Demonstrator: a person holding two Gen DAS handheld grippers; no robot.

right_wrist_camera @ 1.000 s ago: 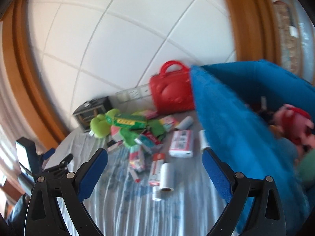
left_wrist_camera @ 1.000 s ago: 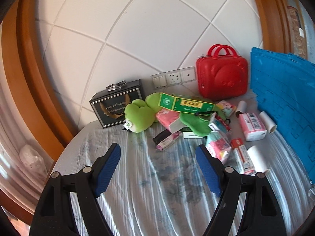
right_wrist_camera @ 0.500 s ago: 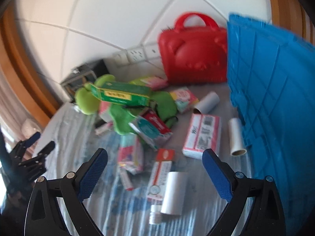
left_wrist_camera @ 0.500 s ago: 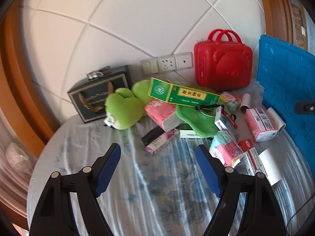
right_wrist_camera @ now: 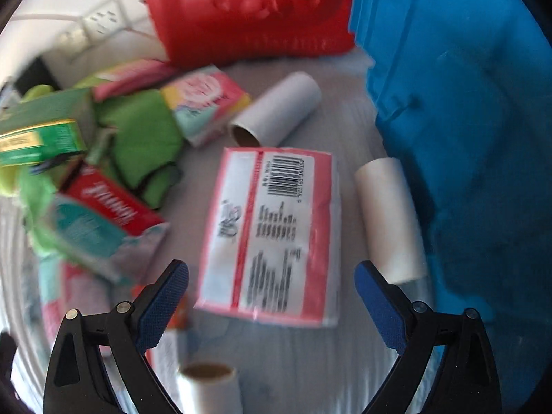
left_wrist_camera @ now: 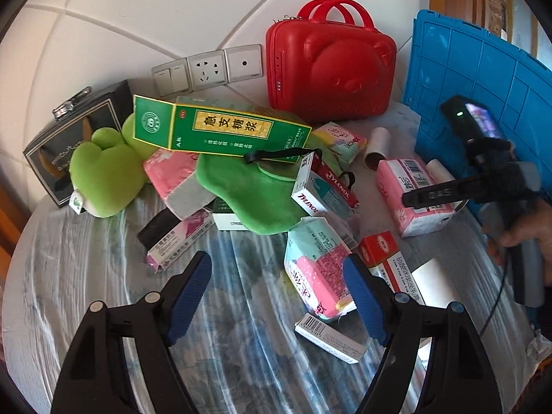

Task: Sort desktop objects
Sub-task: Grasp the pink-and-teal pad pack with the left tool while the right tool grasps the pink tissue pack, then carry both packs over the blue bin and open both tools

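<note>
both hand-held grippers are wide open and hold nothing: the right hand-held gripper (right_wrist_camera: 271, 302) hangs over a pink barcoded tissue pack (right_wrist_camera: 272, 231) lying flat on the table (right_wrist_camera: 303, 358), the left hand-held gripper (left_wrist_camera: 277, 295) beside a pink-and-mint packet (left_wrist_camera: 319, 272).

The near part of the cloth-covered desk (left_wrist_camera: 86, 276) lies bare at the left, giving open passage up to the clutter. Across the middle a heap blocks the way: a long green cardboard box (left_wrist_camera: 220, 131) lies on a green plush toy (left_wrist_camera: 248, 196), with pink tissue packs and small cartons packed around. Behind stand a red hard-shell bear case (left_wrist_camera: 331, 65) and a black box (left_wrist_camera: 72, 145), against the wall. The upright blue plastic crate wall (right_wrist_camera: 465, 103) closes the right side. Between it and a pink barcode-printed tissue pack (right_wrist_camera: 272, 231) the strip of cloth is narrow, and a white cardboard tube (right_wrist_camera: 386, 217) lies in it. A second tube (right_wrist_camera: 276, 114) lies just beyond the pack.
</note>
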